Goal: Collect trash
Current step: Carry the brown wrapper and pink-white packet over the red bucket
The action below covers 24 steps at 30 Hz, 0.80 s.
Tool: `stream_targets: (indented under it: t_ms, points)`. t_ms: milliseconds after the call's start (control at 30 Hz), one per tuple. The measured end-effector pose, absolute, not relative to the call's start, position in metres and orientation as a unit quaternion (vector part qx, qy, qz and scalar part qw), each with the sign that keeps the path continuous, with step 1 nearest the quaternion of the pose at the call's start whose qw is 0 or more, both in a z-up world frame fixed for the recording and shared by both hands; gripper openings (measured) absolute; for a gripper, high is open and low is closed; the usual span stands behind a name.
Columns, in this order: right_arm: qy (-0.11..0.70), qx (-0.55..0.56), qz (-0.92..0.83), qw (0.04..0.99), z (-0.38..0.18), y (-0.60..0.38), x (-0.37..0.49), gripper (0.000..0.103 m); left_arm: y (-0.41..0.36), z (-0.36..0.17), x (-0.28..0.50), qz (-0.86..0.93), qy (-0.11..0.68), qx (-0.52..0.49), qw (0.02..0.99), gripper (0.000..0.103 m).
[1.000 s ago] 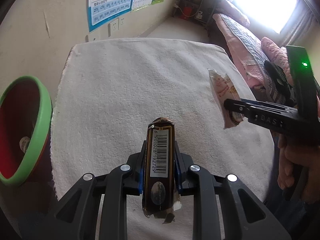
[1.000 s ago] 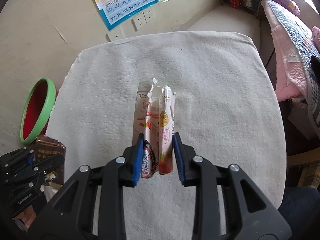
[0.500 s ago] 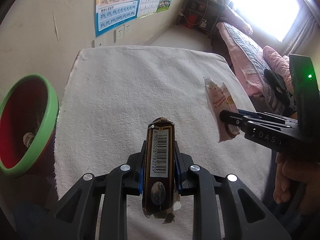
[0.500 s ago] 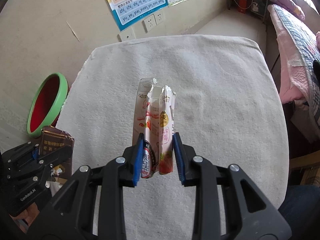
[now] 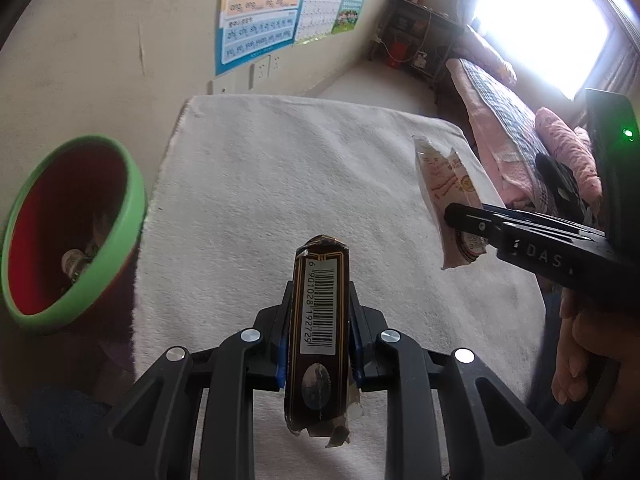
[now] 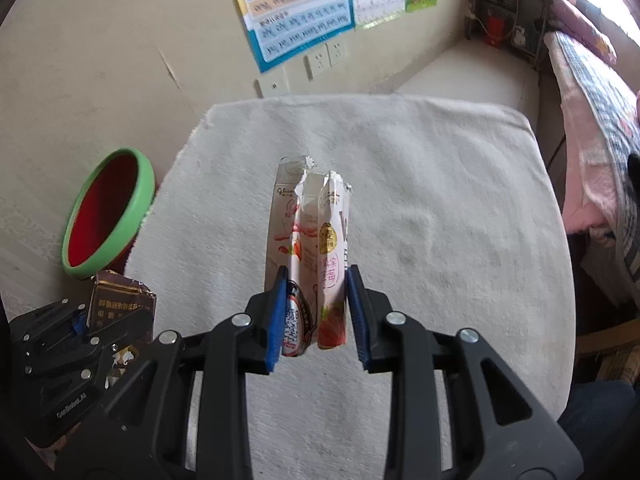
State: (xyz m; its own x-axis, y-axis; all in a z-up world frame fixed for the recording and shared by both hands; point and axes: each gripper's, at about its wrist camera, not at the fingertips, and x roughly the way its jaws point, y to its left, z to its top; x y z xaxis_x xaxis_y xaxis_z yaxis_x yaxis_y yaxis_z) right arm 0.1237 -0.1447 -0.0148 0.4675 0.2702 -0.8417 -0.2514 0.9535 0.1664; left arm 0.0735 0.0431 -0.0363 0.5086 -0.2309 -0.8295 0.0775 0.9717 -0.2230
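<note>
Beige walls with a bright alphabet poster (image 6: 296, 8) frame a small worktop (image 5: 260, 184) draped in a white fleecy cloth, bare of loose litter. On the floor just off the worktop's edge at about 9 o'clock sits a bin (image 5: 136, 184) with a green rim and red inside, a scrap or two visible at its bottom.

A person holds one tool in each hand above the cloth. The left gripper (image 5: 318, 332) has its jaws clamped tight on a dark brown carton (image 5: 320, 320), held upright by its narrow sides with the barcode facing the camera. The right gripper (image 6: 316, 308) has its jaws closed on a torn pink snack wrapper (image 6: 312, 240), pinched near its lower end so the ragged top stands clear. Seen from the left, that wrapper hangs at about 3 o'clock.

Both pieces appear lifted clear of the worktop, probably for carrying to the bin. The left load is nearer it, so it likely drops first.
</note>
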Motion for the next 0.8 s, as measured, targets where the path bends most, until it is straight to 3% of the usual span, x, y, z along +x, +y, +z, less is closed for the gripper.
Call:
stream_targets:
  t_ms: [800]
  points:
    - [0.452, 0.003, 0.178, 0.874, 0.015, -0.096, 0.129, 0.029, 0.100, -0.008, 0.078, -0.051, 0.448, -0.101, 0.887, 0.020]
